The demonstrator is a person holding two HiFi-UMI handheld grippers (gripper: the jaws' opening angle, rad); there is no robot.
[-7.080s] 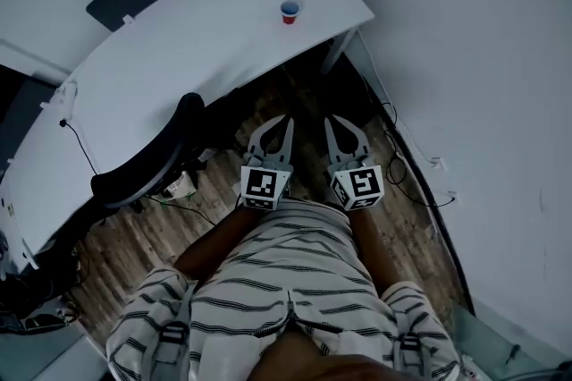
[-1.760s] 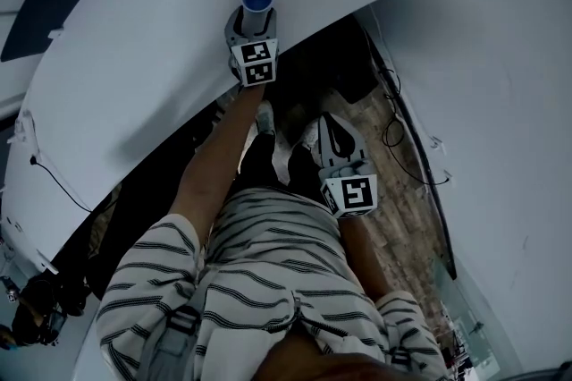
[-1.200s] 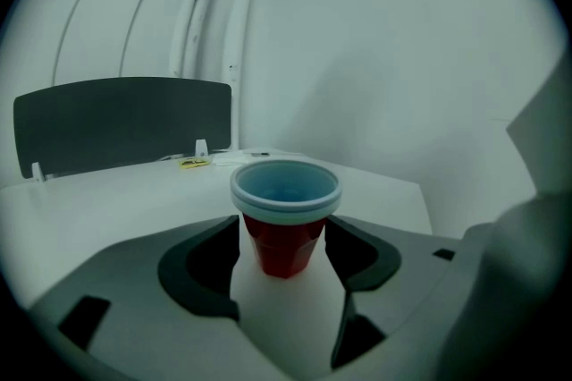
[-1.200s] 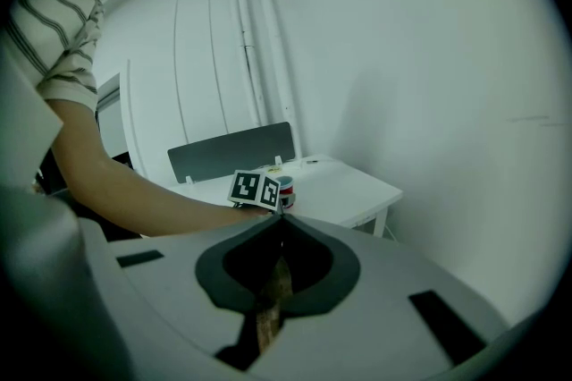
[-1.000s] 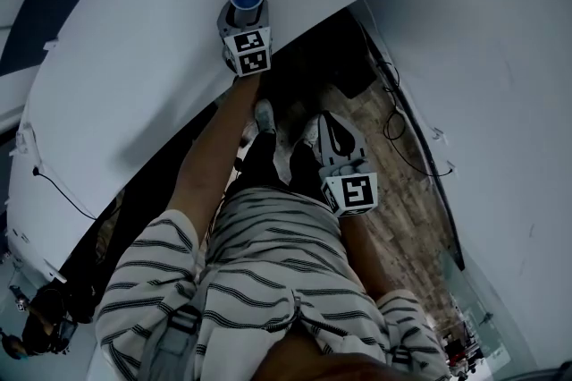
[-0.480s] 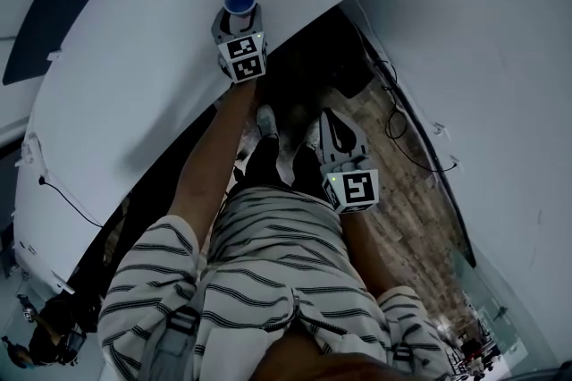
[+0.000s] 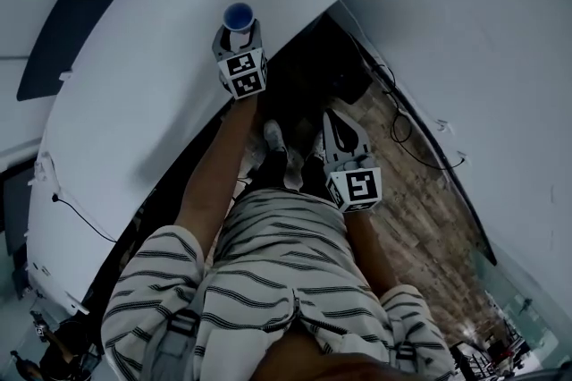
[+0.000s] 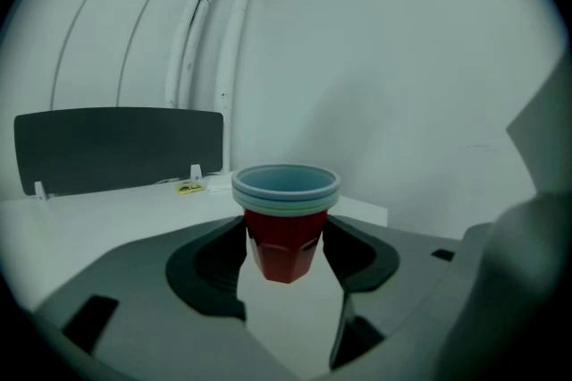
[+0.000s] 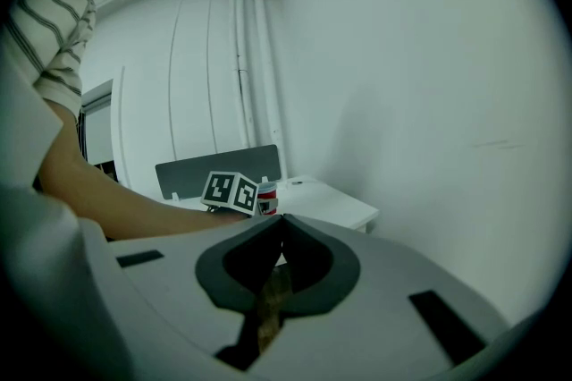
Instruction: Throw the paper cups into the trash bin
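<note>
**Cups in the Grip, No Bin in Sight**

At the left of the head view, we see the white desk sweeping down from the top of the frame. Near its right-hand edge, in the upper middle, the left gripper has its jaws pressed against either side of the paper cups. The cups sit over the desktop, and we cannot tell whether their base touches it. Lower and to the right, near mid-frame, the right gripper points down toward the wood-patterned floor, its jaws brought together on nothing.

We judge the task barely begun. The cups are gripped, but the carry and the drop remain, and no trash bin appears in any view.

The cups look like a nested stack: we count more than one pale rim above a red, faceted wall, with a blue inside. Thin-walled as they seem, they would likely crumple under a hard squeeze.
</note>
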